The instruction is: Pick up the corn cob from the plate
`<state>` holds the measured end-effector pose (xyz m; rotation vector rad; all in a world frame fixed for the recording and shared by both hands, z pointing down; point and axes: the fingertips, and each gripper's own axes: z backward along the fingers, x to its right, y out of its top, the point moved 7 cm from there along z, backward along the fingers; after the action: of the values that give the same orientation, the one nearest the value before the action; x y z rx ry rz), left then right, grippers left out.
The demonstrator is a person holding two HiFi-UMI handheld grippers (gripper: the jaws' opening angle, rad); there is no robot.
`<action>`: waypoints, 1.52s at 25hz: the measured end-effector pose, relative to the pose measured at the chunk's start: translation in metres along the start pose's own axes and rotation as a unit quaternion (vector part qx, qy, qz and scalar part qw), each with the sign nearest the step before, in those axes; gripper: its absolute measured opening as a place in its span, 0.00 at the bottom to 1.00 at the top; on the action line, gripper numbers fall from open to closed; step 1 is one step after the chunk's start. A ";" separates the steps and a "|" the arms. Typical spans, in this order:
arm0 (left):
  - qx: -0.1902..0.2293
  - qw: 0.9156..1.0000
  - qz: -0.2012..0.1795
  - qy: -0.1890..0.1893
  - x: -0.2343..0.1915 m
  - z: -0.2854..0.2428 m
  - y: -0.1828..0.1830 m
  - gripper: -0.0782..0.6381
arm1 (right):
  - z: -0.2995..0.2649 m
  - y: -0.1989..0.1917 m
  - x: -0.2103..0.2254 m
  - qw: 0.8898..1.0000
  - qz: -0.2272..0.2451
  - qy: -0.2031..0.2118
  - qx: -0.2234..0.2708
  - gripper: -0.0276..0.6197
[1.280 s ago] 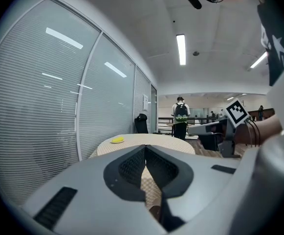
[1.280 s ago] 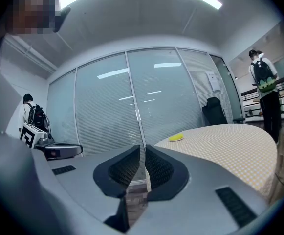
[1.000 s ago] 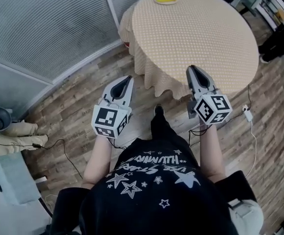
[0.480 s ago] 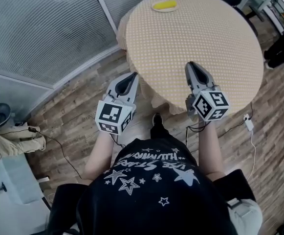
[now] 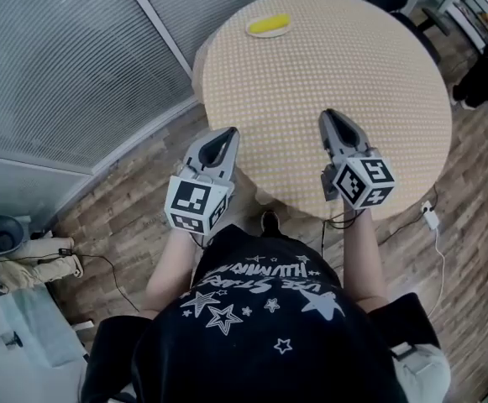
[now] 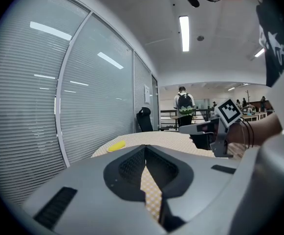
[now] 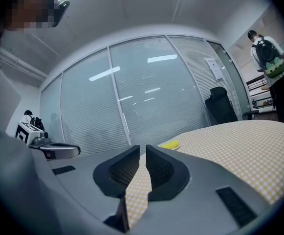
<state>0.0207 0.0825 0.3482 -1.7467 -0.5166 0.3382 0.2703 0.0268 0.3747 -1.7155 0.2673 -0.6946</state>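
**Head view.** The table (image 5: 369, 65) sits closer under the camera than a second ago, and its near edge now lies just ahead of the person's body. The left gripper (image 5: 225, 134) hangs at the table's left rim. The right gripper (image 5: 331, 117) is already above the cloth. Both have their jaws pressed together with nothing in them. The corn cob (image 5: 270, 24) lies on its plate (image 5: 251, 32) at the far left side of the table, near the glass wall (image 5: 76, 57) and well apart from both grippers.

**Left gripper view.** The jaws meet at the tips and are empty. The cob (image 6: 116, 145) is a small yellow shape far across the cloth, left of the jaw line. The right gripper shows off to the right.

**Right gripper view.** The jaws are closed, with only checked cloth beyond them. The cob (image 7: 169, 144) sits just right of the jaw line, still distant.

**Reading.** The walk-up has cut the gap, but the cob looks out of reach yet. This is the approach step and the pick has not begun. Whichever gripper takes the cob must spread its jaws before arriving. The left looks the nearer one.
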 end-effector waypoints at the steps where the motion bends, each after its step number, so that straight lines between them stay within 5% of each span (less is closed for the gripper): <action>1: -0.001 1.000 0.002 -0.001 -0.003 -0.002 -0.002 0.12 | -0.005 0.001 0.002 1.000 0.002 0.000 -0.002 0.12; 12: -0.008 1.000 0.018 -0.018 -0.081 -0.046 -0.024 0.12 | -0.082 -0.009 0.005 0.999 0.007 -0.018 -0.035 0.12; 20: -0.011 0.998 0.027 -0.063 -0.163 -0.109 -0.019 0.12 | -0.161 0.015 0.010 0.997 0.024 -0.053 -0.046 0.12; 28: -0.027 0.991 -0.005 -0.130 -0.235 -0.167 -0.013 0.12 | -0.220 0.028 0.024 0.993 0.027 -0.096 -0.065 0.12; 38: -0.019 0.989 -0.010 -0.149 -0.285 -0.231 -0.014 0.12 | -0.314 0.027 0.039 0.988 0.069 -0.075 -0.112 0.12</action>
<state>-0.1135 -0.2552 0.4030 -1.7344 -0.7592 0.5832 0.1251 -0.2543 0.3970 -1.9327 0.3651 -0.4433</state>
